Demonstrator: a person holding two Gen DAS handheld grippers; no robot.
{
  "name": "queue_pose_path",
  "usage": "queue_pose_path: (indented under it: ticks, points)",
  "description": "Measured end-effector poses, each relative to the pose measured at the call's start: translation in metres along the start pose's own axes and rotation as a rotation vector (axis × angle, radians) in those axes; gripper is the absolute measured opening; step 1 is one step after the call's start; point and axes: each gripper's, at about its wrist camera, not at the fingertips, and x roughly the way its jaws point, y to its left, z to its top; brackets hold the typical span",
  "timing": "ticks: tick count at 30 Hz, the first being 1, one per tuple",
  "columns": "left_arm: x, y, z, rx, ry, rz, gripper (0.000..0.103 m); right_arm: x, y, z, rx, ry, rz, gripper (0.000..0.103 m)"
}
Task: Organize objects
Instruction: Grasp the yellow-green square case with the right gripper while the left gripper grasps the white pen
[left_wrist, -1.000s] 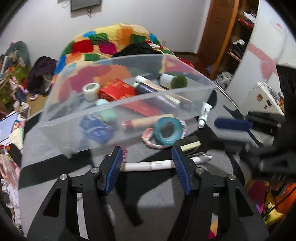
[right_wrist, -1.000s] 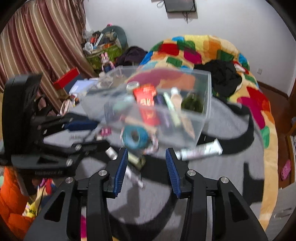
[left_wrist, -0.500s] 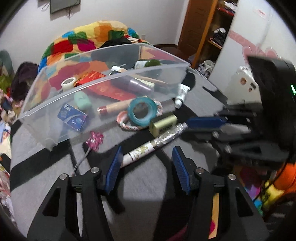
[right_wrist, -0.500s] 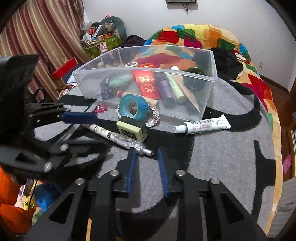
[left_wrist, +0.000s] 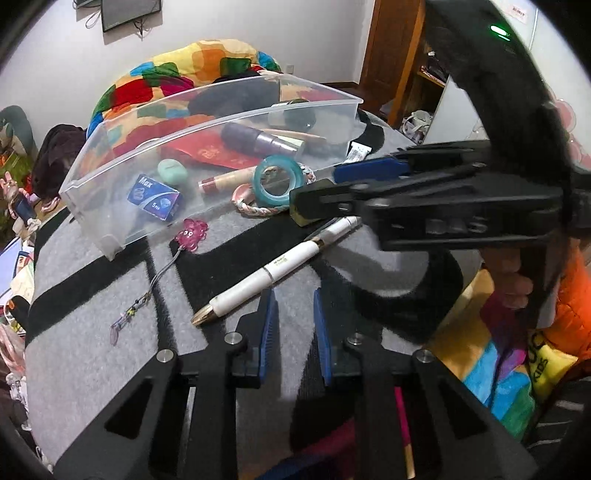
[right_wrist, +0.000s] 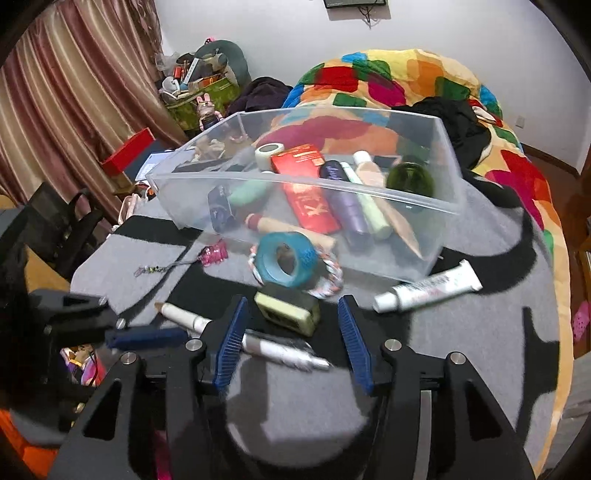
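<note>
A clear plastic bin stands on the grey blanket, with several small items inside. In front of it lie a teal tape roll, an olive box, a white pen, a white tube and a pink charm. My left gripper hovers over bare blanket just right of the pen's gold tip. Its jaws are closing to a narrow gap and hold nothing. My right gripper is opening, its fingers standing either side of the olive box without touching it.
A patchwork quilt is heaped behind the bin. Clutter and a striped curtain fill the left side, and a wooden door stands at the right. In the left wrist view the right gripper's blue pad reaches in above the pen.
The left jaws have narrowed, and the pen that lay ahead between them now lies to their left. The right jaws pinched in, then widened, and now frame the olive box.
</note>
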Motion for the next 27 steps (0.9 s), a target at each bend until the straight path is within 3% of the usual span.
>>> queue_pose_path:
  ticks: [2, 5, 11, 15, 21, 25, 26, 27]
  points:
    - [-0.002, -0.001, -0.002, 0.001, -0.004, 0.01, 0.021, 0.005, 0.001, 0.0, -0.005, 0.007, -0.011, 0.047]
    - [-0.007, 0.002, -0.003, -0.011, -0.02, 0.017, 0.021, 0.008, 0.001, -0.003, 0.002, 0.02, -0.002, 0.035]
    - [-0.011, 0.004, 0.006, -0.014, -0.035, 0.032, 0.024, -0.012, -0.005, -0.005, 0.008, -0.032, -0.006, 0.035]
    - [-0.01, 0.003, 0.014, 0.003, -0.054, 0.064, 0.05, -0.027, -0.013, -0.008, 0.023, -0.058, -0.003, 0.035]
    - [0.006, 0.006, 0.03, 0.042, -0.037, 0.086, 0.062, -0.043, -0.026, -0.021, 0.041, -0.063, -0.012, 0.035]
    - [0.028, 0.01, 0.035, 0.049, 0.013, 0.064, 0.06, -0.049, -0.035, -0.03, 0.06, -0.061, -0.015, 0.035]
    - [0.033, 0.01, 0.035, 0.043, 0.021, 0.054, 0.055, -0.05, -0.036, -0.032, 0.064, -0.059, -0.016, 0.035]
    - [0.032, 0.01, 0.034, 0.033, 0.005, 0.046, 0.04, -0.05, -0.037, -0.033, 0.067, -0.057, -0.017, 0.035]
